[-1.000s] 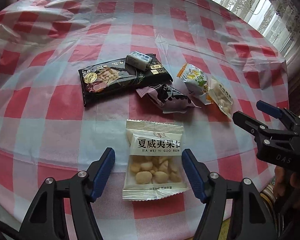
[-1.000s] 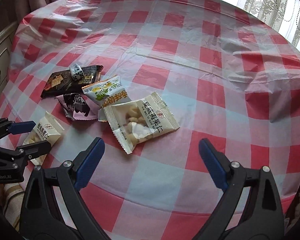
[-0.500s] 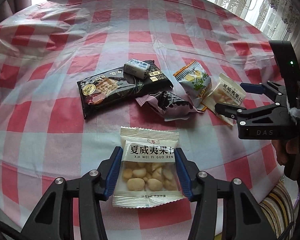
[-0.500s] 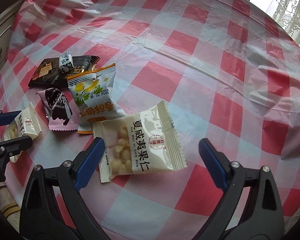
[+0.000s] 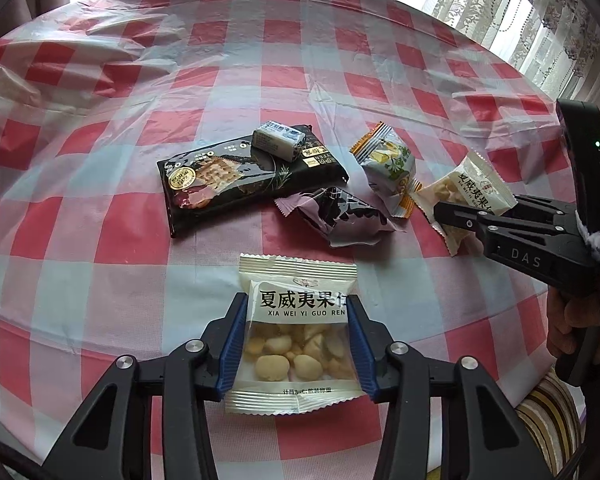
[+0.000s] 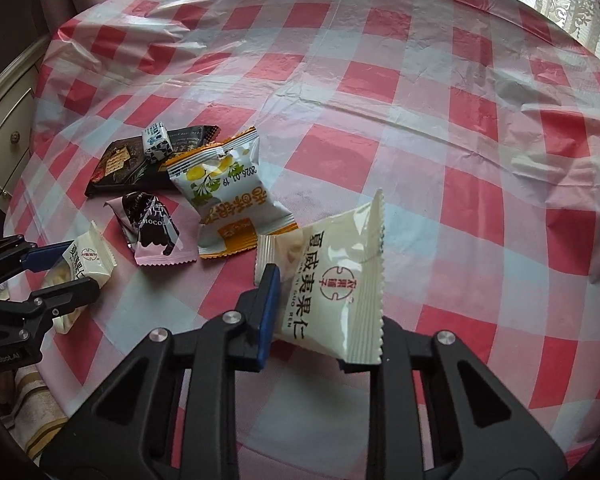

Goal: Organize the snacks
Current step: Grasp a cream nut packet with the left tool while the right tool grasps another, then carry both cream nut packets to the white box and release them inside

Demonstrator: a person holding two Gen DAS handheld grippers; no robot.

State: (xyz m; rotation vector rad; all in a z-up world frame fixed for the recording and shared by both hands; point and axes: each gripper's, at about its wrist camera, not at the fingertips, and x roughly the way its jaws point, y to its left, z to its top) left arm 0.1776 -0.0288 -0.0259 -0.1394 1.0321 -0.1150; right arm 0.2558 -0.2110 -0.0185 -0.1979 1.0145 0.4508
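Two matching macadamia nut packets are being paired: one (image 5: pixel 296 332) is clamped flat on bench (image 5: pixel 100 240) by left hand-held gripper (image 5: pixel 296 344), jaws just closed in; the other (image 6: pixel 332 280) is pinched, tilted, by right hand-held gripper (image 6: pixel 320 312), jaws just closed, prob. for grouping w/ like snacks.

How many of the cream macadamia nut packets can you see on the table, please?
2: one packet is clamped in the left gripper near the table edge; the other packet is pinched in the right gripper, beside the orange-edged snack bag.

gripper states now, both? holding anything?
Left gripper: just closed on the near macadamia nut packet, pads pressing its sides.
Right gripper: just closed on the other macadamia nut packet, crumpling it.
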